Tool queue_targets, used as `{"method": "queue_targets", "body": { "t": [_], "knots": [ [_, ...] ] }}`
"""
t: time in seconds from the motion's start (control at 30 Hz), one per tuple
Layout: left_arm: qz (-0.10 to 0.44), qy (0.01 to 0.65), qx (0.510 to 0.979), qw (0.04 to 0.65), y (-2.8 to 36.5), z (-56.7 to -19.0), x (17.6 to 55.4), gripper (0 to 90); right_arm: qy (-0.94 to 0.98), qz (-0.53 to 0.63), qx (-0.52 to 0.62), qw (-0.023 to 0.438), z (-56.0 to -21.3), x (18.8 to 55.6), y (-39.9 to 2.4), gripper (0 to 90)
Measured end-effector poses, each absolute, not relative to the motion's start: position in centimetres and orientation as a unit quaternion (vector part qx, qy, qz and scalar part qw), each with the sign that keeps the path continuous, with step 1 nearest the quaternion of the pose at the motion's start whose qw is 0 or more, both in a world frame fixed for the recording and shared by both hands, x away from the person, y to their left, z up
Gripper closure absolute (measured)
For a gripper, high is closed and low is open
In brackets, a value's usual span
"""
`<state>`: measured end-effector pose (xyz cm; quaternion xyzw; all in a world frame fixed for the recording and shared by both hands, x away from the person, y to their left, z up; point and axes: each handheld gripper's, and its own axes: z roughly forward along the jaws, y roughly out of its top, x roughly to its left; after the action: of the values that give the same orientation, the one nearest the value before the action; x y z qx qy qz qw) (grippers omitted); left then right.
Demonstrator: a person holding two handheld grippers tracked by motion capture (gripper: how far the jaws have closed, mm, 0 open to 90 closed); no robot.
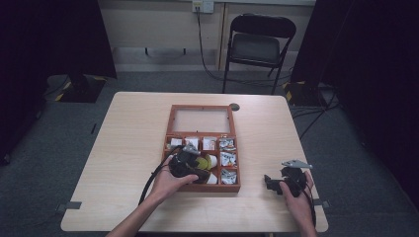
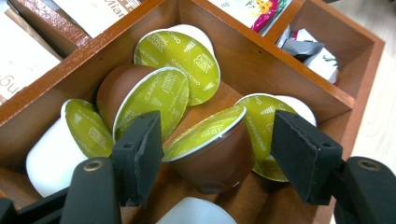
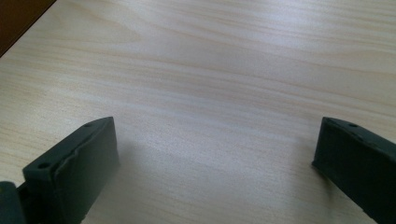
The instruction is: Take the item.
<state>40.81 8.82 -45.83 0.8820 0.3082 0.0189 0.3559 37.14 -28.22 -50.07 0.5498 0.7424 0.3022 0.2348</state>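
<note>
Inside the wooden box point(image 1: 170, 129), the left gripper point(image 2: 217, 154) hangs with wide jaws straddling a brown capsule point(image 2: 212, 151), seemingly lined up for pinching, while the right gripper point(image 1: 280, 183), jaws wide and empty, idles on the surface point(image 3: 224, 70) beside the box.

Glossy reddish-brown wooden compartment box point(image 2: 261, 60), shiny green foil lids on smooth brown plastic capsules point(image 2: 212, 149), matt pale wood-grain table point(image 3: 224, 70)
</note>
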Motion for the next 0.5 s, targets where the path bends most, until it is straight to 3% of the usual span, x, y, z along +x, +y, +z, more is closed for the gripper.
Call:
{"method": "queue_targets", "body": {
  "t": [0.5],
  "knots": [
    [0.021, 0.290, 0.902, 0.319, 7.87, -46.07, 41.25, 40.0, 0.742, 0.302, 0.550, 0.235, -50.07, 37.13, -28.22, 0.0]
  ]
}}
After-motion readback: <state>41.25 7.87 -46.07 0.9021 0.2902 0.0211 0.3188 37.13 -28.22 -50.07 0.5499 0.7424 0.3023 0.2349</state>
